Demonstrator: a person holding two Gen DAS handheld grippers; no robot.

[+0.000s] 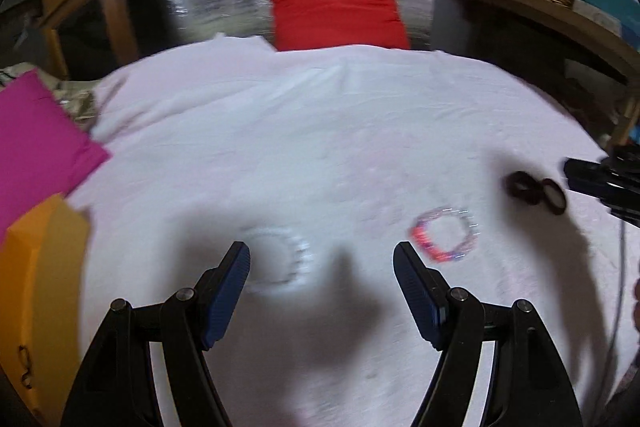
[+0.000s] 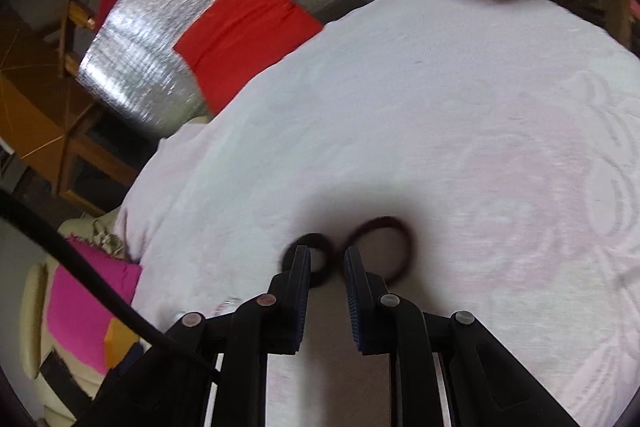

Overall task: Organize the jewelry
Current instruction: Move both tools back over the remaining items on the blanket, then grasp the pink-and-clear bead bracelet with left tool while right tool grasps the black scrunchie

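Right gripper (image 2: 327, 253), jaws narrowly parted and empty, sits nearer: dark bands (image 2: 380, 247) lie just ahead of its tips. Left gripper (image 1: 322, 259) gapes wide, empty.

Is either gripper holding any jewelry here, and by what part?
Nothing is held. The left gripper is open above the cloth; the right gripper is open, near two dark rings.

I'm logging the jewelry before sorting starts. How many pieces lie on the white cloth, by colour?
White beaded bracelet: 1
Red, blue and white beaded bracelet: 1
Dark elastic rings: 2, one black and one dark maroon
Total: 4 pieces on the white cloth; blur hides finer detail.
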